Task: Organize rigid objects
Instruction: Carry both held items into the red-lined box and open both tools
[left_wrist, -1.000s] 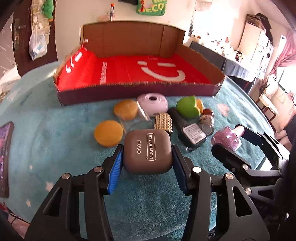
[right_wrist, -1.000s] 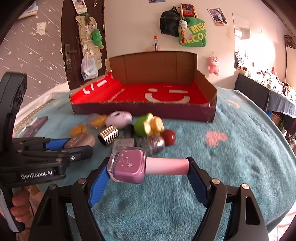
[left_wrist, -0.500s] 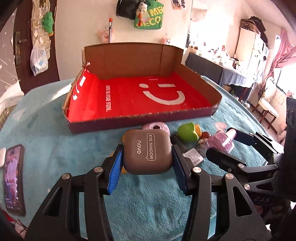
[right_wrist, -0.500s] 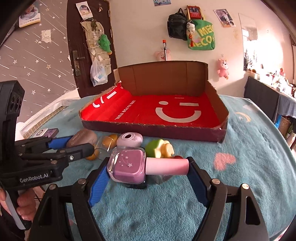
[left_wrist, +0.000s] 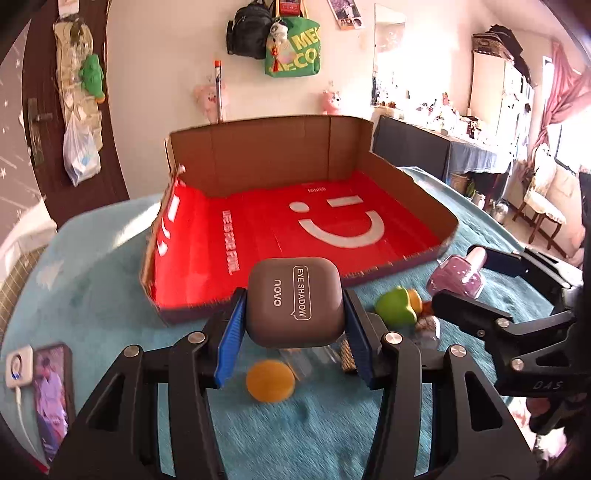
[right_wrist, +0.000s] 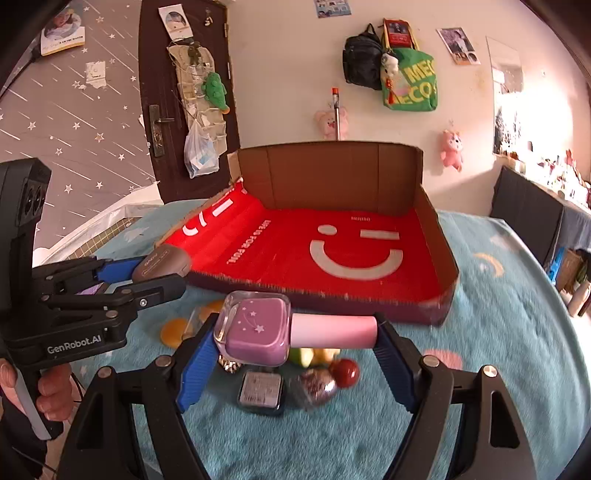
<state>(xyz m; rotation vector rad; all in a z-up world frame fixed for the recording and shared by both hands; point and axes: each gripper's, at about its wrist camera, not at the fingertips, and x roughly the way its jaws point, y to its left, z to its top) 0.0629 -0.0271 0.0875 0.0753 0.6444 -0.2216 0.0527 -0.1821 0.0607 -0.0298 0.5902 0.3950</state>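
My left gripper is shut on a brown eye shadow case and holds it in the air just in front of the near wall of the red-lined cardboard box. My right gripper is shut on a pink nail polish bottle, held sideways above the pile of small items. The bottle also shows in the left wrist view, and the case in the right wrist view. The box holds nothing that I can see.
On the teal fluffy cloth lie an orange disc, a green and orange toy, a dark square jar, a glittery bottle with a red cap and other small pieces. A phone lies at the left edge.
Both grippers have risen and moved toward the box with their objects. The pile on the cloth now sits lower in both views and the box floor shows more fully.
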